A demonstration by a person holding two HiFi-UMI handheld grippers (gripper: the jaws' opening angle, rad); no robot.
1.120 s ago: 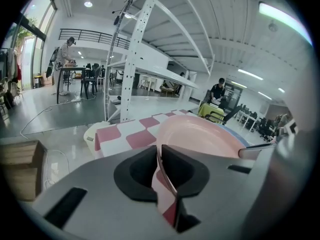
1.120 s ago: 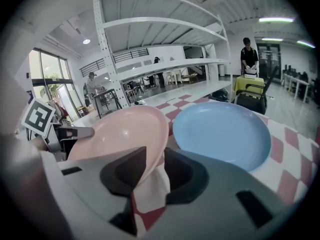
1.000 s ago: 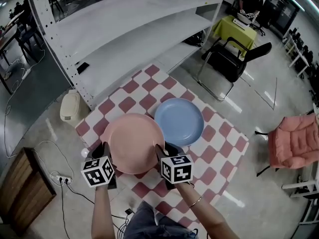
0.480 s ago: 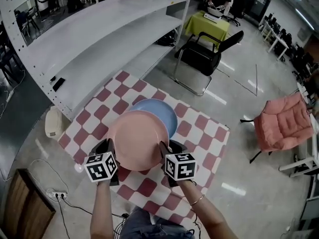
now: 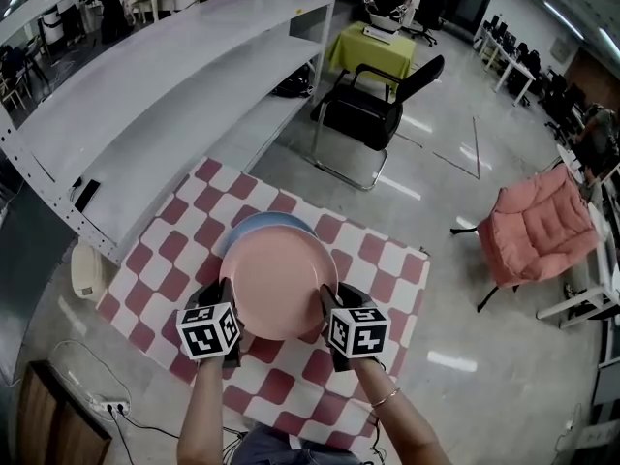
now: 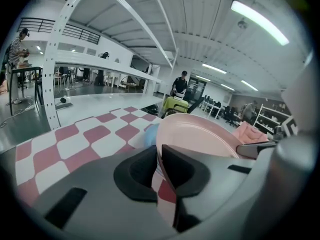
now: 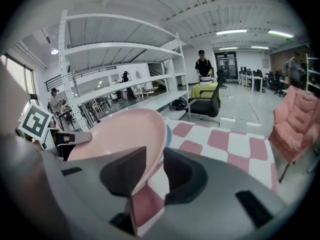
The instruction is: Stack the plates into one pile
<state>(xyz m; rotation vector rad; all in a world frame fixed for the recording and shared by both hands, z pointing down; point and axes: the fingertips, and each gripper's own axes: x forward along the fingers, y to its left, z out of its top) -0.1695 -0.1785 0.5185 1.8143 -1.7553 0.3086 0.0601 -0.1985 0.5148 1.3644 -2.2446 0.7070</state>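
The pink plate (image 5: 278, 281) is carried between both tools over the checked tabletop (image 5: 380, 260). The left gripper (image 5: 225, 294) takes its rim at about 8 o'clock and the right gripper (image 5: 329, 298) at about 4 o'clock in the head view. In each gripper view the fingers (image 6: 180, 168) are clenched on the thin raised edge, one pad above it and one below. The blue plate (image 5: 254, 224) lies on the tabletop almost wholly under the pink one, with only a crescent showing at about 11 o'clock. The gripper views show the pink plate tilted, its far edge higher, with checks visible beneath it. It therefore looks clear of the blue plate, though how far cannot be told. The plate reads as stiff and smooth, probably light enough for two rim pinches. The glossy lip looks slippery, and a plate of this kind may chip or crack if dropped. The rim is the only place to take hold, since the flat middle offers nothing to pinch, and opposite holds like these keep it from swinging. Setting it down seems to call for levelling it first, centring it towards 11 o'clock, and lowering it gently so the two plates do not knock.
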